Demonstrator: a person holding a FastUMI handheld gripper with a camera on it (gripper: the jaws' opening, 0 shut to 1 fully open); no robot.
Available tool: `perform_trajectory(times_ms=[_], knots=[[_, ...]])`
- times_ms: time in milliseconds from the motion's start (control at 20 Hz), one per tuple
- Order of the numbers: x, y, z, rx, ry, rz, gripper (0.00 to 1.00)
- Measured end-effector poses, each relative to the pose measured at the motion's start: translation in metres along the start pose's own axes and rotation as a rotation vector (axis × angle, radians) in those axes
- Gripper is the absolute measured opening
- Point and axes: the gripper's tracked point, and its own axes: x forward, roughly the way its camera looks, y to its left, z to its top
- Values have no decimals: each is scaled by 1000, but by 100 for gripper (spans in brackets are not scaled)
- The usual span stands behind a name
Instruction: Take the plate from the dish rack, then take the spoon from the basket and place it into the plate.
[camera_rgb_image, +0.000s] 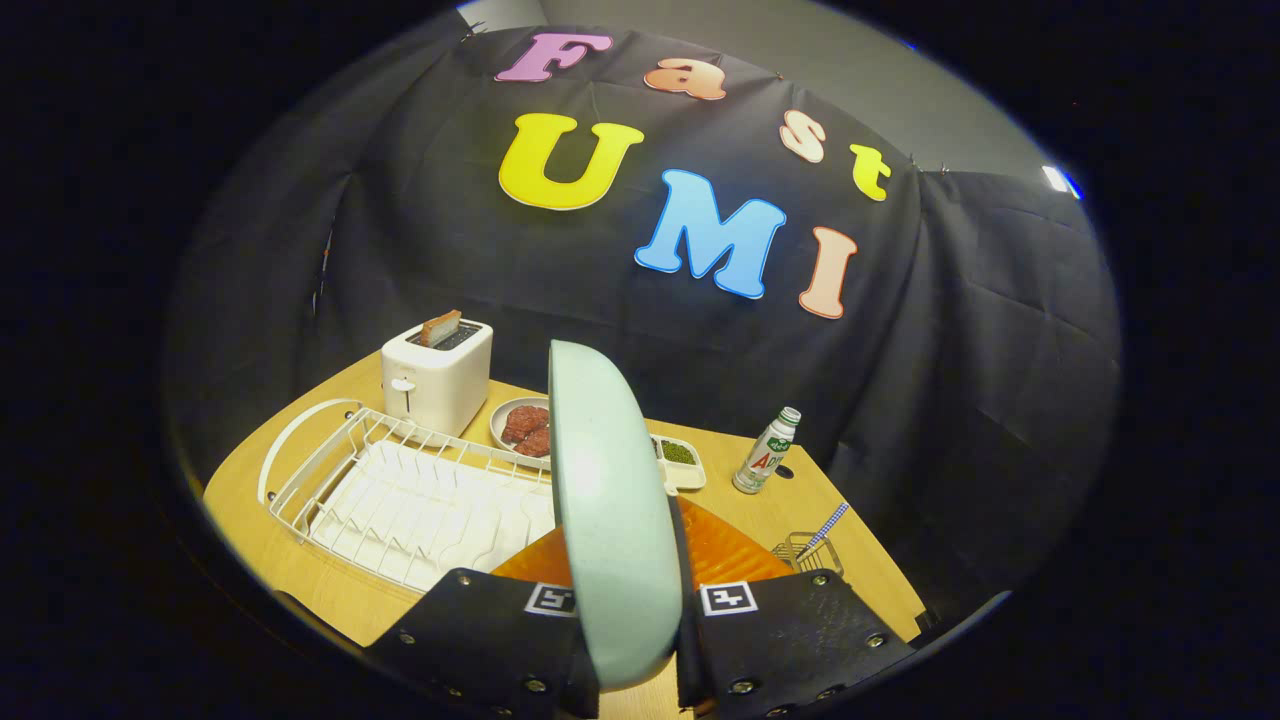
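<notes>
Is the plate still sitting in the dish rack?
No: the plate stands on edge, clamped between the gripper fingers, lifted clear of the dish rack.

Fisheye on the gripper (630, 640), above the table (300, 570), looking forward and seemingly slightly downward past its jaws

You are holding the pale green plate (610, 520) on edge, upright between the fingers of your gripper (632, 640), which are pressing on both its faces. The white wire dish rack (400, 490) is lying bare on the worktop, ahead and left of the plate. The spoon (826, 526), with its blue-striped handle, is leaning in the small wire basket (806, 553) to the right.
</notes>
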Motion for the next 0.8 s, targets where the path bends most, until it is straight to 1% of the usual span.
perform_trajectory(times_ms=[150, 450, 650, 800], knots=[[-25, -10, -20, 25, 30, 29, 28], [-63, -35, -86, 66, 140, 70, 28], [-69, -41, -131, 108, 230, 106, 28], [-67, -36, -153, 148, 279, 156, 28]])
